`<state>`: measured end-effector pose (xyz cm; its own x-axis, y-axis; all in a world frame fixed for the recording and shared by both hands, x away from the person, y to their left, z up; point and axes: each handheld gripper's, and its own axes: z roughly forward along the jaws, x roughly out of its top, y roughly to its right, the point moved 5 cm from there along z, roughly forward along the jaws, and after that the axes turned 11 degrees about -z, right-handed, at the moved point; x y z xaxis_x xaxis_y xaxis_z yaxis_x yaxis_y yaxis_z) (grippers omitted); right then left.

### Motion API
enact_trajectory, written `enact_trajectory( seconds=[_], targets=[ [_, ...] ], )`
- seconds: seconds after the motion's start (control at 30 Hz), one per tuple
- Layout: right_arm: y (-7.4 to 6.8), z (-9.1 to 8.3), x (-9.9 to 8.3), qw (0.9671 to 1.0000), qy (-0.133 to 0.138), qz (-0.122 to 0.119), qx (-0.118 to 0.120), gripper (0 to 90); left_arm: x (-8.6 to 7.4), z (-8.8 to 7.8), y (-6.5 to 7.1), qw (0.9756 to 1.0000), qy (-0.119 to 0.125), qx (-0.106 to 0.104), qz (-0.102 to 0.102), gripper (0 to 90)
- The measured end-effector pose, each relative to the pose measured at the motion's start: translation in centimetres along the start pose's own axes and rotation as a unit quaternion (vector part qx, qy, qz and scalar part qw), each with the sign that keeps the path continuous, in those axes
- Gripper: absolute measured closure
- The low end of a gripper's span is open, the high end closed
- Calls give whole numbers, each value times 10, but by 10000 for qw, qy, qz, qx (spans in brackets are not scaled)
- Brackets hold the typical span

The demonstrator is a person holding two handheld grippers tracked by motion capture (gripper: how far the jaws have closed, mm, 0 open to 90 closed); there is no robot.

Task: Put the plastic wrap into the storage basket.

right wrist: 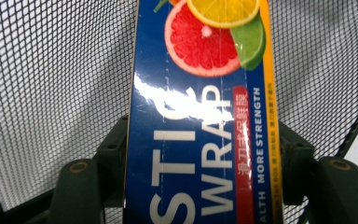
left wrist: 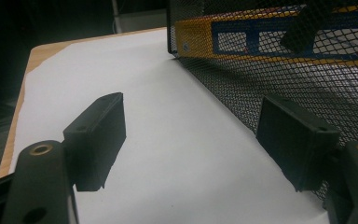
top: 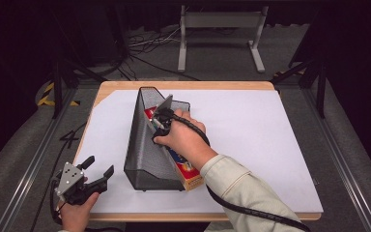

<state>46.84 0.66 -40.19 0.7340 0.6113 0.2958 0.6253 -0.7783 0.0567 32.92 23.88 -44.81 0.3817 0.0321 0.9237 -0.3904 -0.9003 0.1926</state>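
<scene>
A black mesh file holder (top: 142,154) stands on the white sheet (top: 256,135) left of centre. A long blue and yellow plastic wrap box (top: 187,175) leans inside it, its lower end poking out at the front. My right gripper (top: 158,122) reaches into the holder from above. In the right gripper view its jaws sit against both long sides of the box (right wrist: 200,116), with mesh (right wrist: 51,70) behind. My left gripper (top: 100,165) rests open at the sheet's front left corner, nothing between its jaws. In the left gripper view (left wrist: 191,126) the holder's wall (left wrist: 279,88) stands just right of it.
The sheet covers a wooden table (top: 183,85). A grey metal stand (top: 220,21) and loose cables (top: 145,46) lie on the floor beyond the far edge. Metal rails (top: 348,164) run along both sides of the table.
</scene>
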Motion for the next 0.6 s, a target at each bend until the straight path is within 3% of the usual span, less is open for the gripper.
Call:
enact_trajectory(
  seconds=[0.03,0.07,0.27,0.43,0.6],
  targets=[
    [0,0,0,10000,0,0,0,357,0,0,0,10000,-5,9,-12,247],
    [3,-2,1,9997,196,-139,-82,307,0,1,1,10000,-13,6,-14,248],
    [8,-9,2,9991,402,-157,31,261,0,4,1,10000,-23,-20,-18,247],
    [12,-16,0,9982,576,-28,176,242,1,6,1,10000,-38,-44,4,248],
    [16,-29,-2,9938,1073,-51,276,242,1,7,1,10000,-30,-54,-17,247]
  ],
)
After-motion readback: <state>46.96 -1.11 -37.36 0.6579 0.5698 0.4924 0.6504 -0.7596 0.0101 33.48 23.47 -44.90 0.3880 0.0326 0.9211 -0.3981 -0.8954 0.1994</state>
